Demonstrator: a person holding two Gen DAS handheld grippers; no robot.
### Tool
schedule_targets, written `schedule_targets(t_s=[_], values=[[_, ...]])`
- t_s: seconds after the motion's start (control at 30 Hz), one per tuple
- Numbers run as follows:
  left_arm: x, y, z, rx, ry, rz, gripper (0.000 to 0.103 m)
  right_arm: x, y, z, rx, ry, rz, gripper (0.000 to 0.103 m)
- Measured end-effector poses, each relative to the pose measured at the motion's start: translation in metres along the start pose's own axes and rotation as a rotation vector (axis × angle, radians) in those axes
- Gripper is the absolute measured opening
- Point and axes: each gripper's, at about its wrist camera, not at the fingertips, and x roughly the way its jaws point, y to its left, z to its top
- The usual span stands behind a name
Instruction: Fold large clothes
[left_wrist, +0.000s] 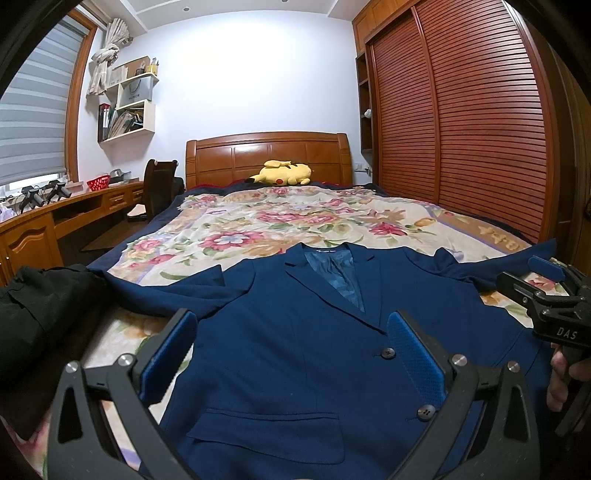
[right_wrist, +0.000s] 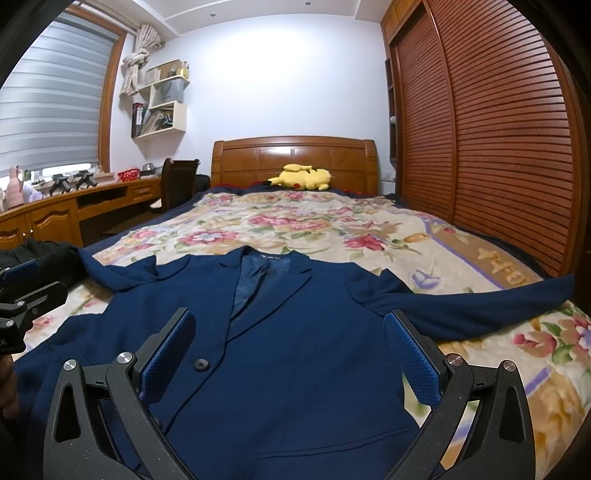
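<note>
A navy blue suit jacket lies face up and buttoned on the floral bedspread, collar toward the headboard, both sleeves spread out sideways. My left gripper hovers open over the jacket's left half, above the pocket. My right gripper hovers open over the jacket's right half; nothing is between its blue pads. The right gripper also shows at the right edge of the left wrist view, held by a hand. The left gripper appears at the left edge of the right wrist view.
A black garment lies at the bed's left edge. A yellow plush toy rests by the wooden headboard. A slatted wardrobe lines the right side; a desk and chair stand to the left.
</note>
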Motion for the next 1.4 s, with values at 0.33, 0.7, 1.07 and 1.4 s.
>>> schedule_targets(t_s=[0.33,0.7,1.07,1.4], values=[[-0.0009,-0.001,0.0014,0.001,-0.003,0.001,0.103,0.0006,-0.0002,-0.0001,0.001,-0.001,0.0,0.103],[-0.0013,-0.0017,0.0009,0.001,-0.006,0.001,0.103,0.0005,-0.0003,-0.0005,0.002,-0.001,0.001,0.103],[-0.0018,-0.0021,0.0016,0.001,-0.007,0.0,0.103,0.0008,-0.0005,-0.0004,0.003,-0.001,0.0,0.103],[-0.0024,-0.0012,0.0014,-0.002,-0.009,-0.001,0.103,0.0009,0.0009,0.0,0.003,0.0,0.002,0.103]])
